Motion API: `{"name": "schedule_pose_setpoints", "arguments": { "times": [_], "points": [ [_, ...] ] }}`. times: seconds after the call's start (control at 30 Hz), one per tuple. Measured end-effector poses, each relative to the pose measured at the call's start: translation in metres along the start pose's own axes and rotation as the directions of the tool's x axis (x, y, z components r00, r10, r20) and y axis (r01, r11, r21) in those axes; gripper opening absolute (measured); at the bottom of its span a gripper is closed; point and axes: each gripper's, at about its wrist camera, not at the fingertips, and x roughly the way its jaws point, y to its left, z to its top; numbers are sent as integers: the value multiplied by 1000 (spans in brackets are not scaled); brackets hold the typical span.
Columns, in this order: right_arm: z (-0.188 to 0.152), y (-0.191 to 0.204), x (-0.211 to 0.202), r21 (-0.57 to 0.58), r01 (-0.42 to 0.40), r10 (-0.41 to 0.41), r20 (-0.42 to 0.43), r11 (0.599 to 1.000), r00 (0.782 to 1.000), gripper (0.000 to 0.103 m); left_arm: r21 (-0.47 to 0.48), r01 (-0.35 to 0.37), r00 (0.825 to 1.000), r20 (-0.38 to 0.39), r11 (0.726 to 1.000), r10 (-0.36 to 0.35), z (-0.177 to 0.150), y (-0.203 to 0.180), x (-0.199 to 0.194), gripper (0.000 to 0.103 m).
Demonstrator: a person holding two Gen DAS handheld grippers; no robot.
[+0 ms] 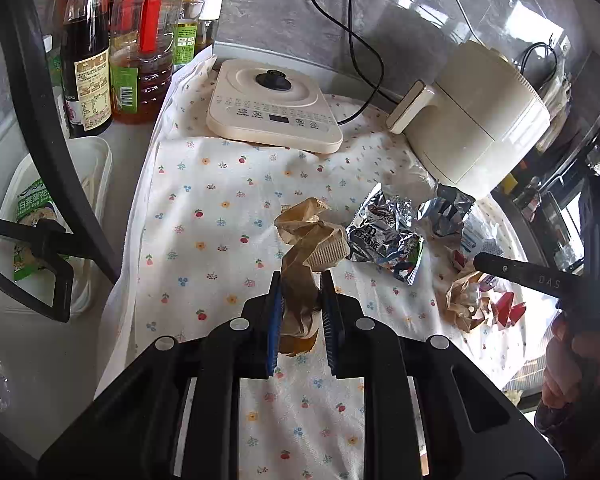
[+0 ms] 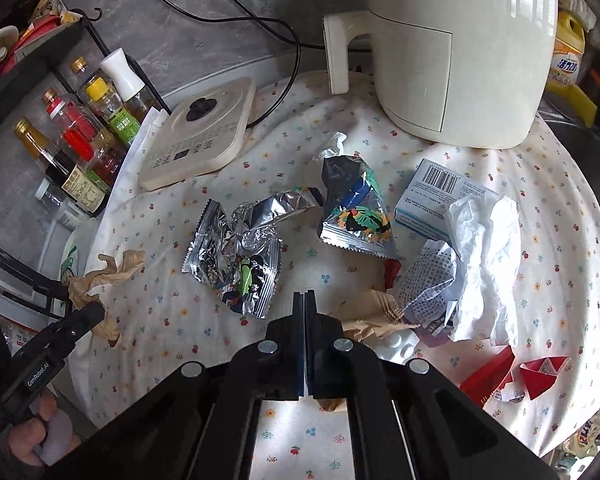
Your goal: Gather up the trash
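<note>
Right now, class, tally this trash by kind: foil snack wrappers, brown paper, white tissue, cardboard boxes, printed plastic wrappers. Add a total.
Foil snack wrappers: 2
Crumpled brown paper: 2, one in the left claw
Crumpled white tissue: 1
Cardboard box: 1
Printed plastic wrapper: 1
Total: 7

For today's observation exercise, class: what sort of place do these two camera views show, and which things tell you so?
Most likely a home kitchen counter: an induction cooktop and a cream air fryer sit on a floral cloth, with oil and sauce bottles beside them.
</note>
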Motion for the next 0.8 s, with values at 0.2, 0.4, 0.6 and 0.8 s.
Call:
{"name": "schedule_pose_setpoints", "arguments": {
  "times": [0.2, 0.4, 0.6, 0.8],
  "points": [
    [0, -10, -7, 57, 38, -37, -6, 998, 999, 32, 9, 6, 1000, -1, 1000, -6, 0, 2, 1, 18],
    [8, -20, -16, 78, 72, -75, 41, 994, 996, 61, -22, -12, 1000, -4, 1000, 11, -7, 15, -2, 18],
    [10, -25, 24, 64, 128, -123, -81, 990, 989, 22, -34, -28, 1000, -6, 999, 28, -11, 22, -5, 18],
    [11, -21, 16, 78, 49, -47, -35, 996, 998, 5, -39, -33, 999, 11, 999, 34, -9, 22, -13, 18]
  ]
}}
